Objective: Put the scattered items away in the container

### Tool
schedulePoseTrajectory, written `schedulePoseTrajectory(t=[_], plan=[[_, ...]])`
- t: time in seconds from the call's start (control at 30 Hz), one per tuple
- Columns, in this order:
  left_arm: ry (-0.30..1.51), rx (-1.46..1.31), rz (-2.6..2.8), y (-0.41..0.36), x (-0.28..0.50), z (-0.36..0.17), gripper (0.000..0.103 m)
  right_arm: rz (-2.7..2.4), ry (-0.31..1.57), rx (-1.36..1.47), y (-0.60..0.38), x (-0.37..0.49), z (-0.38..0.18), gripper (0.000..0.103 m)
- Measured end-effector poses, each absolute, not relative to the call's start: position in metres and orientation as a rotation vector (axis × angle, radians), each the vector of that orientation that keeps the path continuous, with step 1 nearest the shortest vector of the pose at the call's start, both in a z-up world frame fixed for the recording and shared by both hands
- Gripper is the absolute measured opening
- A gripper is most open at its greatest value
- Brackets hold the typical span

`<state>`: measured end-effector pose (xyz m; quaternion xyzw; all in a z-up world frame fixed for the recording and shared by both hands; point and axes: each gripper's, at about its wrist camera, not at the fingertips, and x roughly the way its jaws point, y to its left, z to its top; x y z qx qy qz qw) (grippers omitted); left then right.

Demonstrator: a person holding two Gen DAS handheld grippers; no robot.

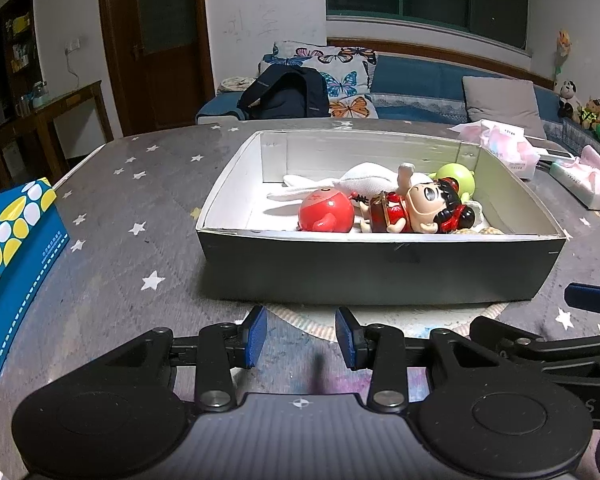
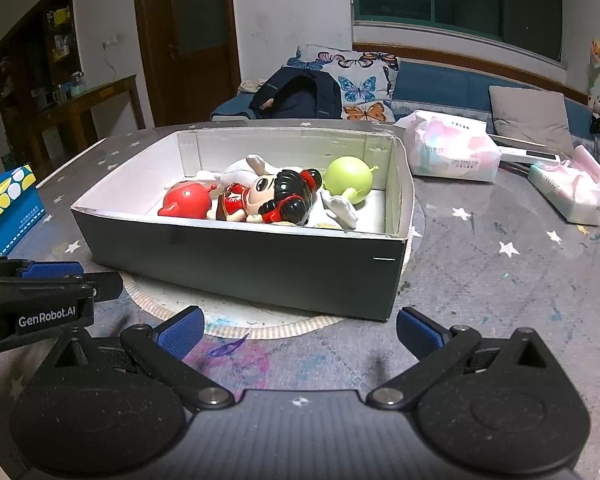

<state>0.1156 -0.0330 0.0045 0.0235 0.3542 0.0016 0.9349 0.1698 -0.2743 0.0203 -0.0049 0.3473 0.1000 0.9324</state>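
Open grey cardboard box (image 1: 380, 264) is seen on star-patterned grey tabletop (image 1: 140, 208). Contained inside: red round toy (image 1: 326, 210), red-dressed black-haired doll (image 1: 416, 208), green round toy (image 2: 350, 178), white plush (image 1: 364, 182). Left gripper (image 1: 300, 338): jaws narrowly parted, empty. Right gripper (image 2: 300, 332): jaws wide, empty.

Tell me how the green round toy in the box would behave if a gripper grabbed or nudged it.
The green round toy looks smooth and glossy, so flat pads may slip on its curve. Being ball-shaped, it would probably roll if nudged, though the box wall and the white plush beside it should stop it. It seems hard, likely hollow and light.
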Motion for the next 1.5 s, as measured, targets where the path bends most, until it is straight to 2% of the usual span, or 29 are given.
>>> schedulePoseTrajectory(t=[1.5], plan=[[0.744,0.087,0.016,-0.038,0.143,-0.007,0.038,0.202,0.75,0.008,-0.273,0.194,0.008,0.103]])
